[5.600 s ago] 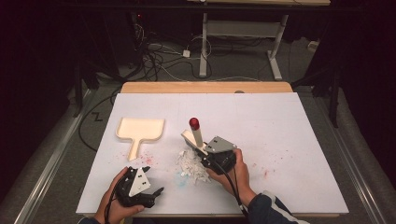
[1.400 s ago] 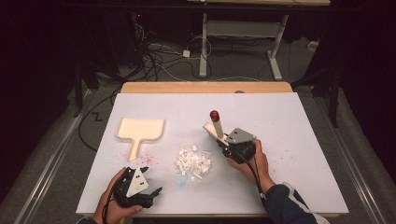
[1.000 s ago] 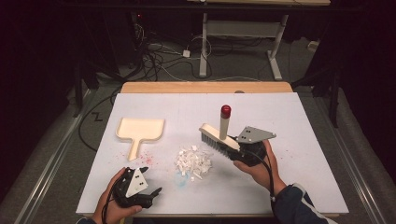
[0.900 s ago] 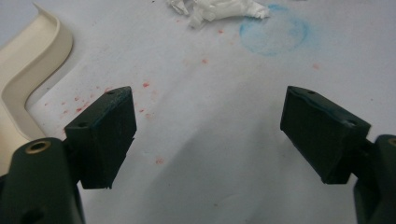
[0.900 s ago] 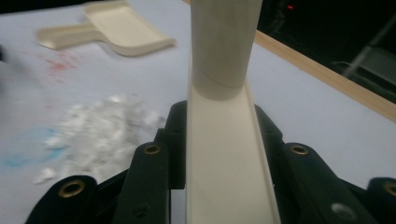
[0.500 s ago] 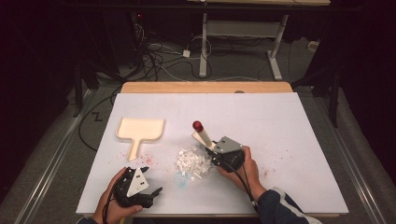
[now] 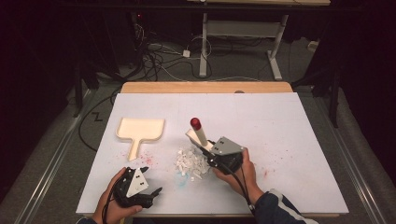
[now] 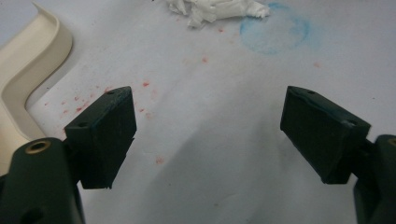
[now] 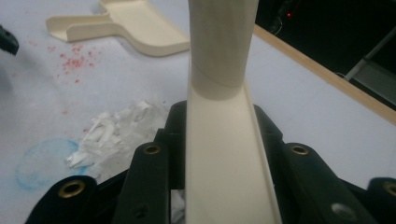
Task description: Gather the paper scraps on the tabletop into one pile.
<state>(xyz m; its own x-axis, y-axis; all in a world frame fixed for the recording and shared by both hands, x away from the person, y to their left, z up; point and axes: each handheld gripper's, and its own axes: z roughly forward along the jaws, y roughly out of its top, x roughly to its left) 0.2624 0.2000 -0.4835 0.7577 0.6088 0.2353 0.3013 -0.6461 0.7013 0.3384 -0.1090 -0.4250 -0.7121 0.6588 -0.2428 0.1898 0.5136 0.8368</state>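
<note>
A cream brush [image 7: 200,135] with a red-tipped handle stands tilted, and my right gripper [image 7: 211,155] is shut on it at the right edge of a pile of white paper scraps [image 7: 189,163]. In the right gripper view the brush [image 9: 224,116] fills the gap between the jaws, with the scraps [image 9: 116,130] lying just left of them. A cream dustpan [image 7: 140,129] lies flat to the left of the pile. My left gripper [image 7: 155,196] rests open near the table's front left; its jaws [image 8: 208,126] stand wide with bare table between them.
The white table top [image 7: 289,121] carries red speckles and a faint blue ring [image 8: 275,32] beside the scraps [image 8: 215,8]. The dustpan's rim [image 8: 28,60] lies close to the left jaw. Cables and a desk frame sit on the dark floor beyond the far edge.
My right gripper carried the brush from the right side of the table back left and down to the pile's right edge. The left gripper stayed put.
</note>
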